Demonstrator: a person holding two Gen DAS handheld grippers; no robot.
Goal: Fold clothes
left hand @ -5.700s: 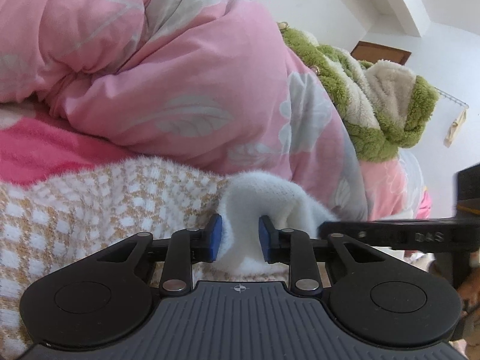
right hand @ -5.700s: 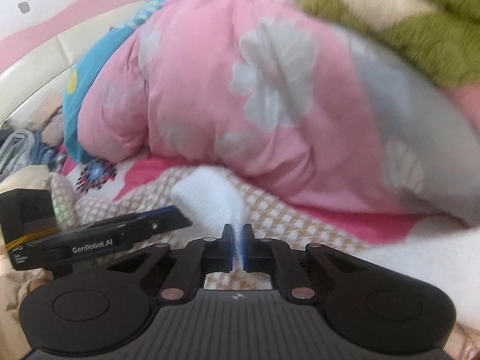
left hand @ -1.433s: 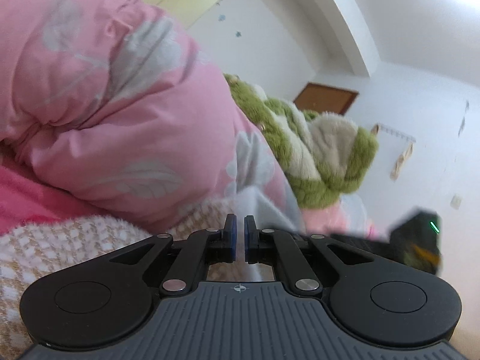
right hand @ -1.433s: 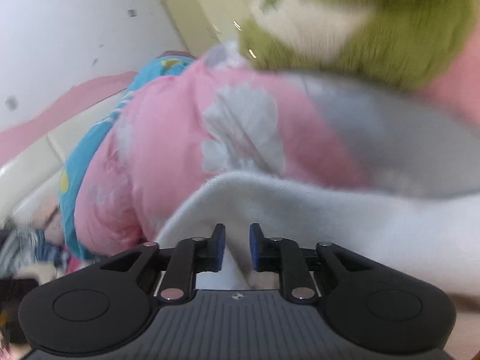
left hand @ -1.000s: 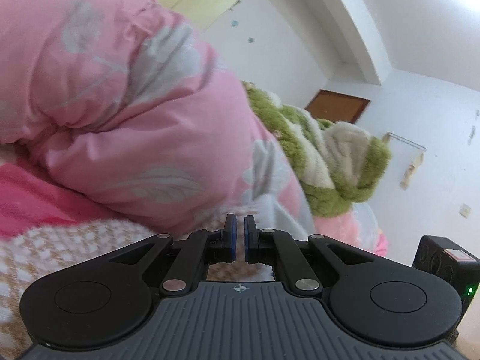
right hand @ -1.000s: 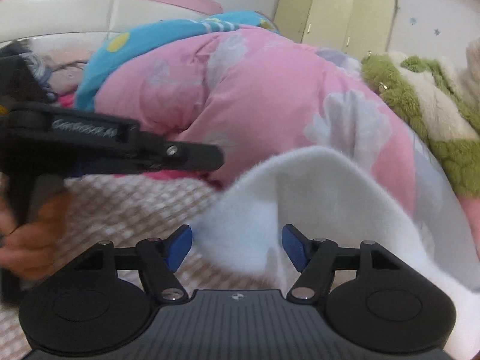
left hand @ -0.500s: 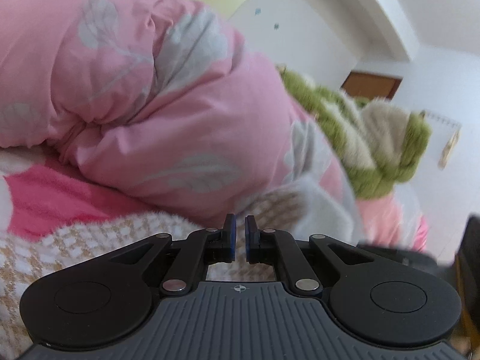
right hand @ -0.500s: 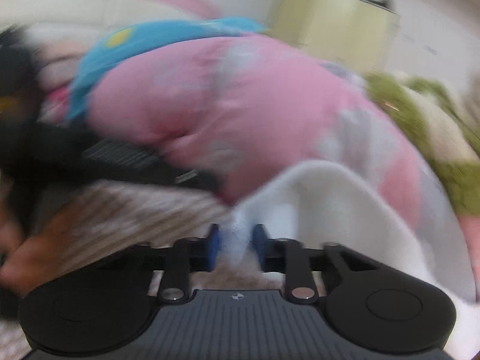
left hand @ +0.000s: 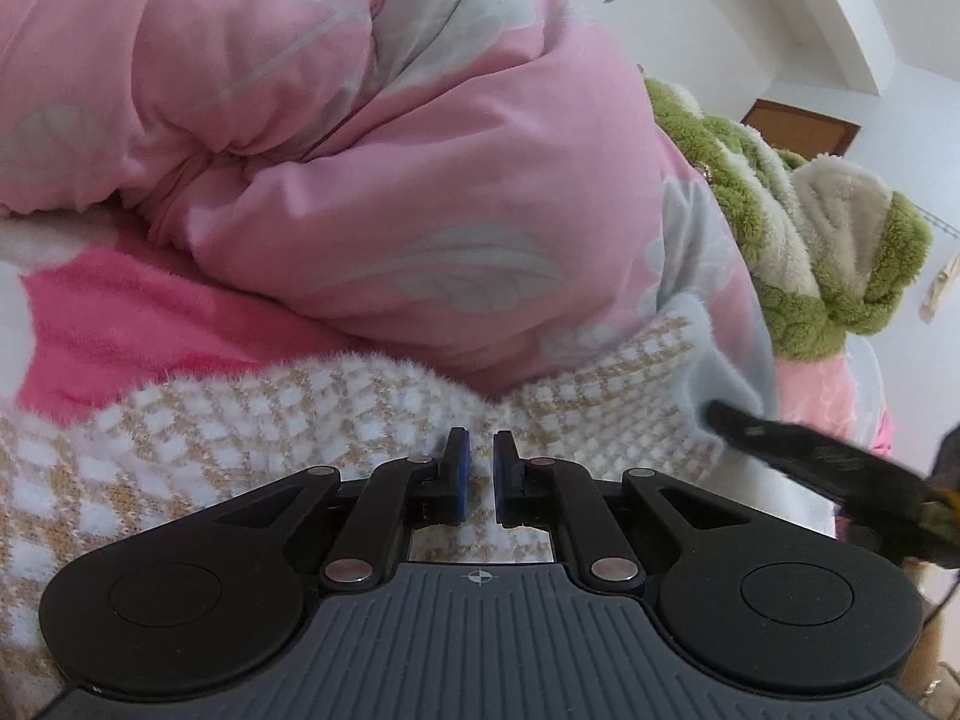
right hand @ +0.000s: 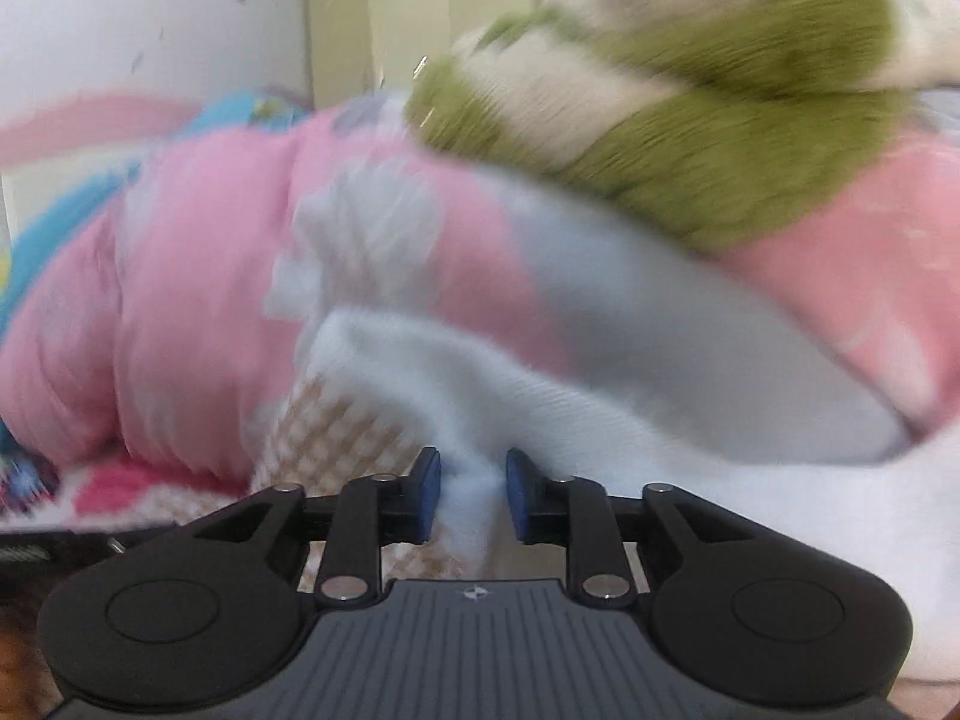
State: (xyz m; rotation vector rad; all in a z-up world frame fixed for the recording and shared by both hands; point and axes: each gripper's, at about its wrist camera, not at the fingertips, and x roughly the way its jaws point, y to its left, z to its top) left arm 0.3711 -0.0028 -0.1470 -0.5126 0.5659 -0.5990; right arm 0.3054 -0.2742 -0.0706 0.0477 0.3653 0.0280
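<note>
right gripper (right hand: 467, 495) pinches the fuzzy checked garment's (left hand: 252, 420) white edge.

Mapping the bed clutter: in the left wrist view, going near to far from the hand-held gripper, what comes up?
Left hand-held gripper → checked fluffy garment → pink floral quilt → white wall.

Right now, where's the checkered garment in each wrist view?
Left wrist: checkered garment spans the lower half, under the left gripper.
Right wrist: lower centre-left, its white side bunched in the right gripper.
Shared landmark: pink floral duvet behind it, green fleece on top.
</note>
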